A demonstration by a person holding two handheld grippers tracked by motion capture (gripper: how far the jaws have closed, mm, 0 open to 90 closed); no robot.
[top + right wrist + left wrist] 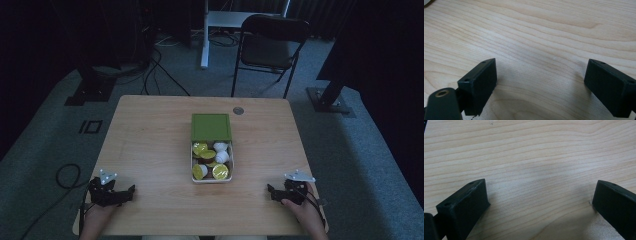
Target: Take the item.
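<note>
A white box sits mid-table with several yellow-topped and white capsules inside. Its green lid lies flat just behind it. My left gripper rests near the table's front left corner, held by a hand, jaws wide apart. My right gripper rests near the front right corner, also held by a hand. In the left gripper view the left gripper stands open over bare wood. In the right gripper view the right gripper is open too, with nothing between its jaws.
The wooden table has a small round grommet near its far edge. A black folding chair stands behind the table. Cables trail on the carpet at the left.
</note>
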